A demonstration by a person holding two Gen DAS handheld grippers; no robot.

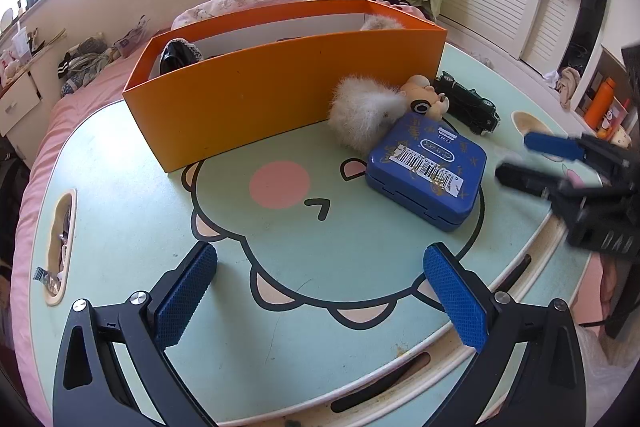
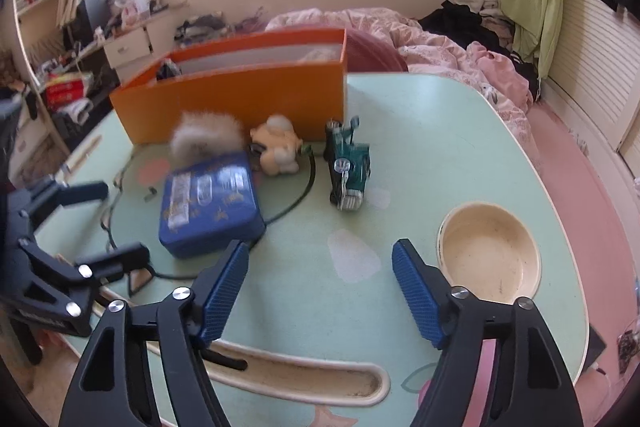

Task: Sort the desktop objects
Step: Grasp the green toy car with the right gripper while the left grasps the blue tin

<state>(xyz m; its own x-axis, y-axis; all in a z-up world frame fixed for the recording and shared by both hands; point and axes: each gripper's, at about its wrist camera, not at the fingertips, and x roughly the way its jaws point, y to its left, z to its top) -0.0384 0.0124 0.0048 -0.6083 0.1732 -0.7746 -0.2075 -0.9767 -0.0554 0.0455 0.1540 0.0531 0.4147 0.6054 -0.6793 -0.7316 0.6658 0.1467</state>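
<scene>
Mint-green desk (image 1: 132, 187) clutter is faced by both empty, wide-spread tongs, left (image 1: 320, 291) and right (image 2: 320, 291); the rigid, probably slippery blue tin (image 1: 428, 171) is best gripped across opposite edges.

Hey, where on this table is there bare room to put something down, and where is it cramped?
Free: the painted face between the orange box and the left gripper, and the stretch between the toy car and the round recess. Crowded: the blue tin, fluffy ball and small doll bunch against the box.
</scene>
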